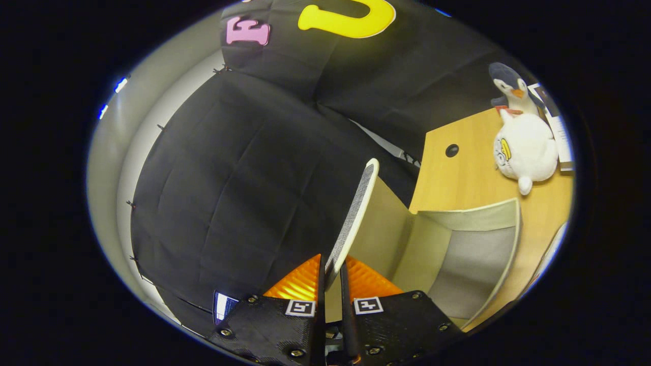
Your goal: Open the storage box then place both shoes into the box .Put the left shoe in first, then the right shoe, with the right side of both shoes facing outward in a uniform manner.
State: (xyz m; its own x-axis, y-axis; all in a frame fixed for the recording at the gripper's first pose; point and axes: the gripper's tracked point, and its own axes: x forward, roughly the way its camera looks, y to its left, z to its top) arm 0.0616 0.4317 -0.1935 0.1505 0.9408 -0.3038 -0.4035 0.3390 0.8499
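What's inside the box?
Nothing visible: the box shows bare pale walls and floor. The gripper is shut on its raised lid, and the fingers hide the near corner.

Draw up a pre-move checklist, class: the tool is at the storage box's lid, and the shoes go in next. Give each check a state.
1. Grip on lid: tool shut on the lid, edge pinched between both fingers: ok.
2. Box opened: lid swung up off the storage box, opening exposed: ok.
3. Box interior free of objects: the visible part looks bare; the rest is hidden: cannot tell.
4. Left shoe located: cannot tell.
5. Plush penguin clear of the box, standing apart on the wooden table: ok.
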